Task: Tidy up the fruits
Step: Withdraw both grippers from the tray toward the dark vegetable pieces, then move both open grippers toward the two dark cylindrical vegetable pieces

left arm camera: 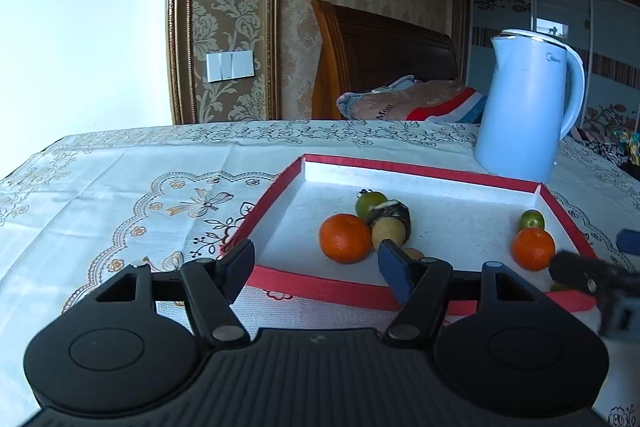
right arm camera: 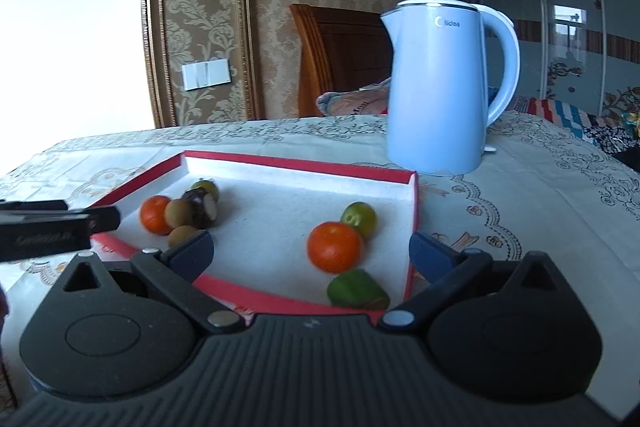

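A red-rimmed white tray (left arm camera: 276,187) (right arm camera: 414,211) lies on the tablecloth and holds the fruit. On its left side sit an orange (left arm camera: 345,238) (right arm camera: 155,214), a green fruit (left arm camera: 370,203), a dark fruit (left arm camera: 390,213) (right arm camera: 202,205) and brown kiwis (left arm camera: 389,231) (right arm camera: 179,213). On its right side sit a second orange (left arm camera: 533,249) (right arm camera: 335,246), a small green fruit (left arm camera: 531,220) (right arm camera: 360,219) and a green piece (right arm camera: 356,290) at the front rim. My left gripper (left arm camera: 318,267) is open and empty at the tray's near left rim. My right gripper (right arm camera: 310,253) is open and empty around the near right corner.
A pale blue electric kettle (left arm camera: 528,107) (right arm camera: 440,87) stands behind the tray's right corner. The other gripper shows at each view's edge (left arm camera: 592,275) (right arm camera: 48,227). The embroidered tablecloth (left arm camera: 120,195) stretches left of the tray. A bed headboard (left arm camera: 380,59) stands behind the table.
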The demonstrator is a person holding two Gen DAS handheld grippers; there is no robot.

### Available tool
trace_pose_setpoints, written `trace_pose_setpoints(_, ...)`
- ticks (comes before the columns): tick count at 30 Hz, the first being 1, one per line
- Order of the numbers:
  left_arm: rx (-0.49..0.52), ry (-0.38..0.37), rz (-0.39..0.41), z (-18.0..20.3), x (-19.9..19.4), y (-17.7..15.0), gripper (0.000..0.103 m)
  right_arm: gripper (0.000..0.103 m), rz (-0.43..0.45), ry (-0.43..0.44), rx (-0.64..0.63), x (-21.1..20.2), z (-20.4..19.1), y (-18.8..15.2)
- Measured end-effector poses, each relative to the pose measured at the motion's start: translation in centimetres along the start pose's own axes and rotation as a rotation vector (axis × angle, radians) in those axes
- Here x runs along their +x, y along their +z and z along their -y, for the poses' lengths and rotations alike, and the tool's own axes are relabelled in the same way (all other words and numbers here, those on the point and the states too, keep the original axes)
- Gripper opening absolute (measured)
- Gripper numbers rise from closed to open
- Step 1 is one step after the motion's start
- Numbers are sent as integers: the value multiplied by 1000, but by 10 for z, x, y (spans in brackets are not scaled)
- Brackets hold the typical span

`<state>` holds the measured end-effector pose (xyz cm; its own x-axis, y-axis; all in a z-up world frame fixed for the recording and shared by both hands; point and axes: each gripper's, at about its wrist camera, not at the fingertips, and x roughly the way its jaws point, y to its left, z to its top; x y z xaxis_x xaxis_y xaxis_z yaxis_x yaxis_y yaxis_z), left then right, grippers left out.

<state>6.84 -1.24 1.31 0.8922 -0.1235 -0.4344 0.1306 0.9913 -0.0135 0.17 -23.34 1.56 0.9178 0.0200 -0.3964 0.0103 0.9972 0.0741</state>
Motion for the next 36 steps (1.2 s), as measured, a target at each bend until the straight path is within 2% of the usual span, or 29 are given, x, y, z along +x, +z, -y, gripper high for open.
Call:
trace_pose_setpoints(3, -38, 27, 4, -10, -2, 1, 68, 103, 3, 61, -70, -21, -19, -9)
trace_pose_setpoints(8, -83, 41, -16, -21, 0, 2, 68, 103, -71, 146, -153, -23, -50, -17)
trace_pose_setpoints(12, -81, 35, -25, -21, 2, 2, 68, 103, -137, 117, -174, -10, -64, -21)
trace_pose_setpoints(15, -69, 31, -23, -19, 1, 2, 68, 103, -203, 123, -140, 2, -66, -22)
trace_pose_setpoints(19, -63, 29, -22, -17, 1, 1, 68, 103, -252, 61, -129, 15, -70, -24)
trace_pose_setpoints(21, -65, 28, -23, -17, 1, 2, 68, 103, -232, 9, -108, 12, -65, -24)
trace_pose_setpoints(24, -74, 24, -24, -18, 1, 2, 68, 103, -200, -132, -70, -1, -48, -25)
trace_pose_setpoints(28, -75, 5, -21, -17, -2, 1, 68, 103, -188, -65, -37, -19, -30, -32)
trace_pose_setpoints(33, -63, 21, -25, -16, -1, 1, 69, 103, -178, -4, -56, -18, -38, -30)
trace_pose_setpoints(35, -76, 22, -30, -18, 0, 1, 69, 103, -163, -9, -62, -15, -44, -27)
trace_pose_setpoints(36, -83, 20, -32, -19, 0, 1, 73, 103, -155, -27, -64, -13, -47, -25)
